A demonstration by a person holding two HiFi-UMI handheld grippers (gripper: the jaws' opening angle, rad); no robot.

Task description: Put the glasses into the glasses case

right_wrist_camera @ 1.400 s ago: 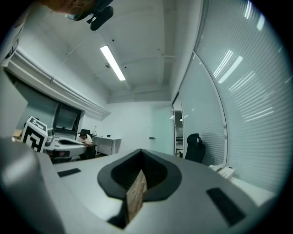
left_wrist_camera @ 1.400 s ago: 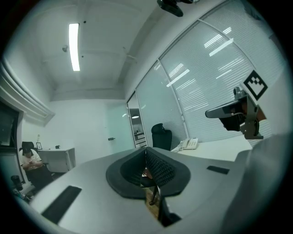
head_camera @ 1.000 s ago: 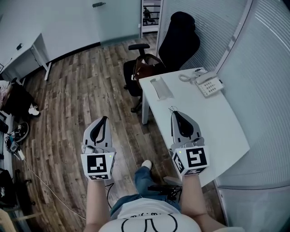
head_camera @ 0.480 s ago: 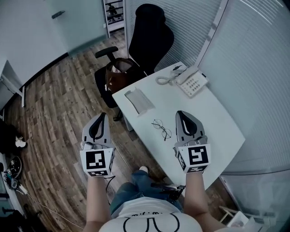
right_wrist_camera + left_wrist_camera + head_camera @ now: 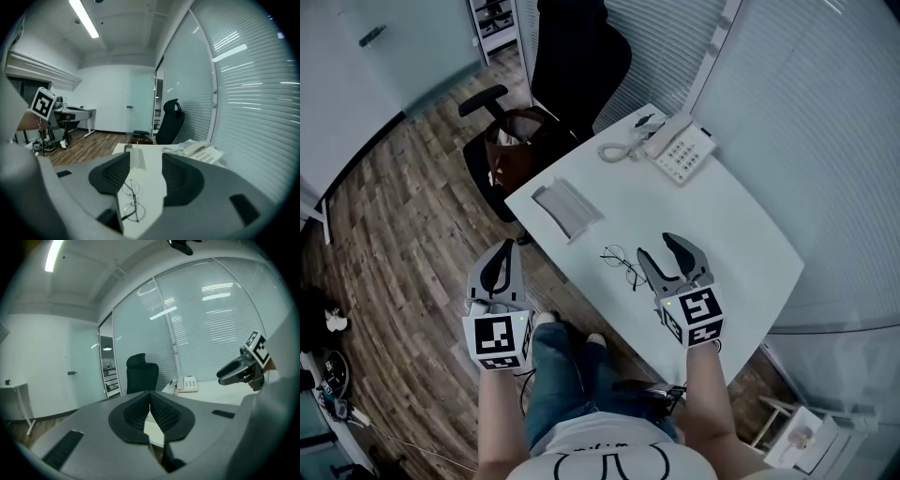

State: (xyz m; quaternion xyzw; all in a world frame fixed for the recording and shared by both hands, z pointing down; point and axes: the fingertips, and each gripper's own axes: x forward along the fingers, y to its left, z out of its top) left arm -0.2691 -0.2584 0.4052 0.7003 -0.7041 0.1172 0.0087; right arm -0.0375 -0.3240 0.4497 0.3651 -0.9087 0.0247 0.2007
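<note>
The head view is looking steeply down from overhead, taking in the table (image 5: 731, 225), the floor (image 5: 403, 216) and both grippers. The left gripper view is looking almost level along the left gripper (image 5: 510, 247) toward the chair (image 5: 142, 373) and phone (image 5: 188, 383). The right gripper view is looking along the right gripper (image 5: 657, 246), low over the table and close to the glasses (image 5: 132, 200). All three views are sharing the chair, phone and table.

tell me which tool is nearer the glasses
Right. The right tool, jaws just opened and gripping nothing, hovers over the table right beside the glasses. The left tool, shut, is off the table's near edge, over the floor, farther away.
</note>
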